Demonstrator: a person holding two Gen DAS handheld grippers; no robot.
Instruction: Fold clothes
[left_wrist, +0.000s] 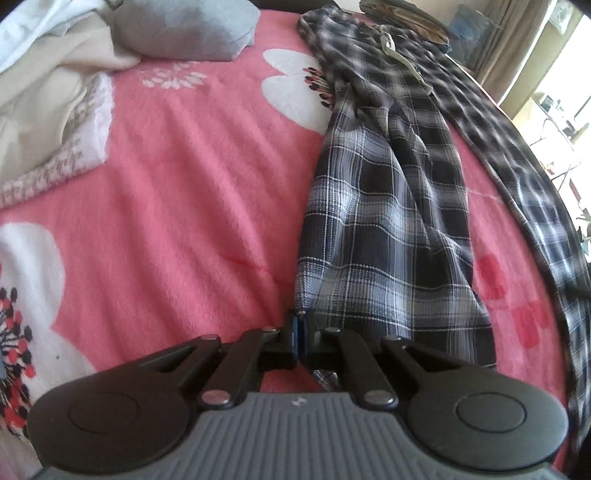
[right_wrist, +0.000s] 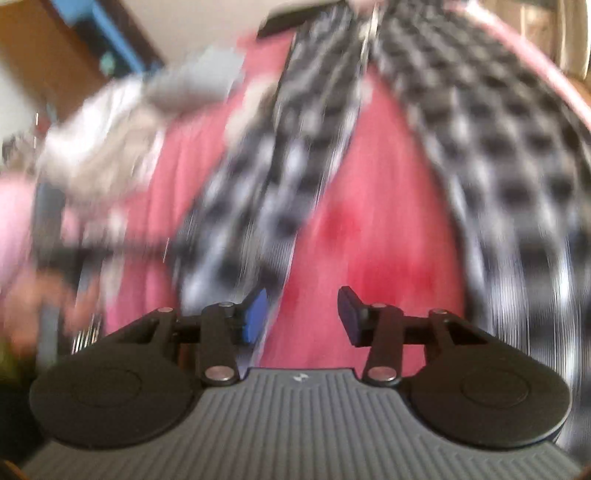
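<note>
**Spotter:** Where are you at?

**Me:** I've got my left gripper (left_wrist: 300, 325) pinched tight on the hem of one leg of the plaid trousers (left_wrist: 388, 206). My right gripper (right_wrist: 303, 314) stands partly open with nothing between its pads, above the pink blanket (right_wrist: 369, 229).

**Spotter:** And how do they lie?

**Me:** Stretched lengthwise on the bed, waist at the far end, legs running back toward me, the second leg off to the right. I reckon this is the leg-matching step: next I need the right one to catch the other hem.
</note>
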